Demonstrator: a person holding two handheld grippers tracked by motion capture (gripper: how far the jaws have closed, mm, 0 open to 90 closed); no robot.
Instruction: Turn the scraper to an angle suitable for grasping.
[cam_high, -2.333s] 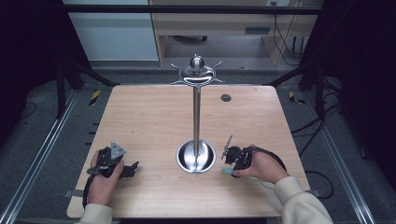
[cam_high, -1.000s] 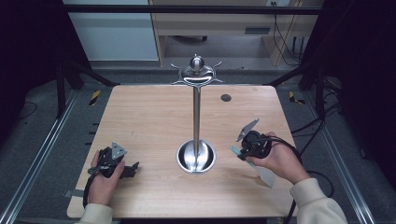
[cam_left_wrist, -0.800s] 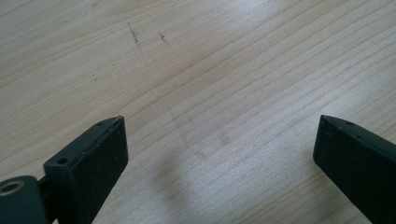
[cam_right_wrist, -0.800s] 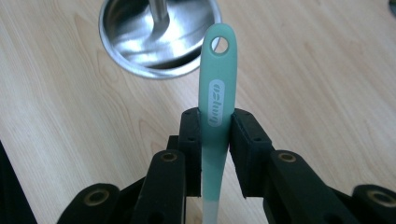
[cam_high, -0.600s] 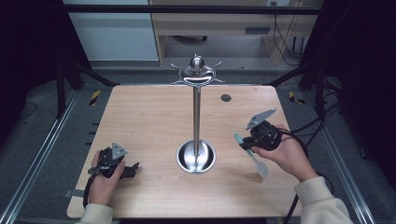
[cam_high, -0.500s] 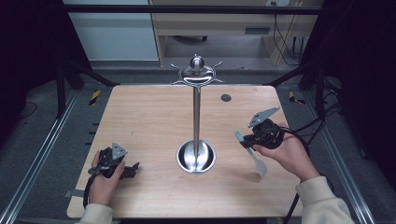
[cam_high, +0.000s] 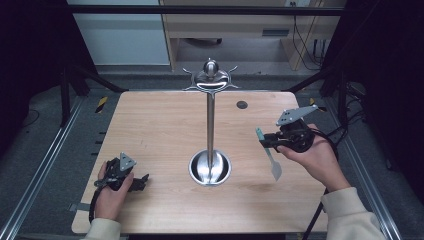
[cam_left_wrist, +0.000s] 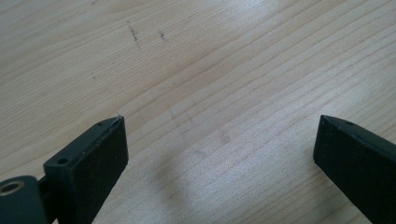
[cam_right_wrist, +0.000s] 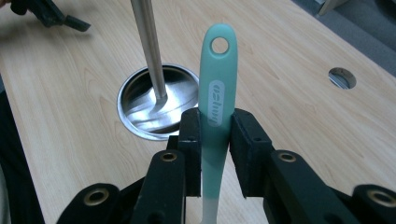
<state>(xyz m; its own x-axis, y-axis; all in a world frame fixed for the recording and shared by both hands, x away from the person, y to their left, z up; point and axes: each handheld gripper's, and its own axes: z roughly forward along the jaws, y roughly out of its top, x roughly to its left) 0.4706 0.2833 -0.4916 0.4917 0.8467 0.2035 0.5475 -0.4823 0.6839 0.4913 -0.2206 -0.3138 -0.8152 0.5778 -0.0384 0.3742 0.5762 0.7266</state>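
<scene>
A steel stand (cam_high: 210, 130) rises from a round dished base (cam_high: 210, 169) at the table's middle, with curved hooks at its top (cam_high: 210, 80). My right gripper (cam_high: 270, 141) is off the table to the right of the stand, shut on a spatula. Its teal handle (cam_right_wrist: 218, 70), with a hanging hole, sticks out past the jaws toward the base (cam_right_wrist: 140, 100); its pale blade (cam_high: 274, 170) hangs below the hand. My left gripper (cam_high: 141, 181) rests at the front left, open (cam_left_wrist: 219, 144) over bare wood.
The wooden table (cam_high: 150, 130) has a round cable hole (cam_high: 242, 105) at its back right. Metal rails run along both sides of the table, and dark floor lies beyond. In the right gripper view the left gripper (cam_right_wrist: 51, 14) shows at the top left.
My right gripper has lifted the spatula from beside the stand's base and carried it up and to the right. The left gripper has stayed put.
</scene>
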